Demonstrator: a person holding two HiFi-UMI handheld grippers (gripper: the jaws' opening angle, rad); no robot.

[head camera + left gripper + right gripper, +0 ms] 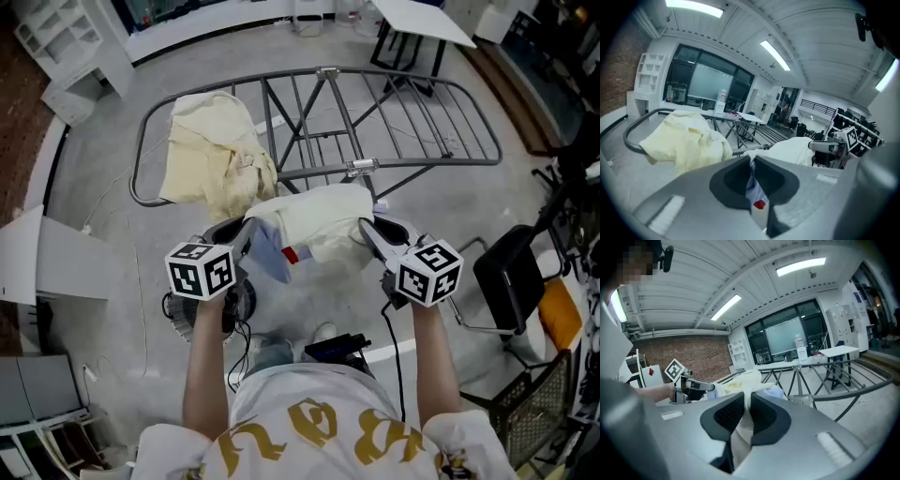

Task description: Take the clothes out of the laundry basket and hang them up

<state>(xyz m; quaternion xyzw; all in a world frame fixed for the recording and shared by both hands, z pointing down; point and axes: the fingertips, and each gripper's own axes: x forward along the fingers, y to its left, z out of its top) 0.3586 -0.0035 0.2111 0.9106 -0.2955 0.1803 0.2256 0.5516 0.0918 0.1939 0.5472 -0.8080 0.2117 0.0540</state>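
While both grippers pinch it, the white garment (319,220) sits stretched between them, right at the near rail of the drying rack (361,167). Left gripper (751,164) is clamped on the blue-lined end, and right gripper (746,401) is clamped on the other end. A yellow cloth (211,155) is draped over the rack's left side.

Lab-like open workspace was indicated: bare concrete floor (103,169), brick wall (693,355), ceiling strip lights (801,266), glazed partition (712,84), white shelving (647,77) and black office chair (511,272) were noted.
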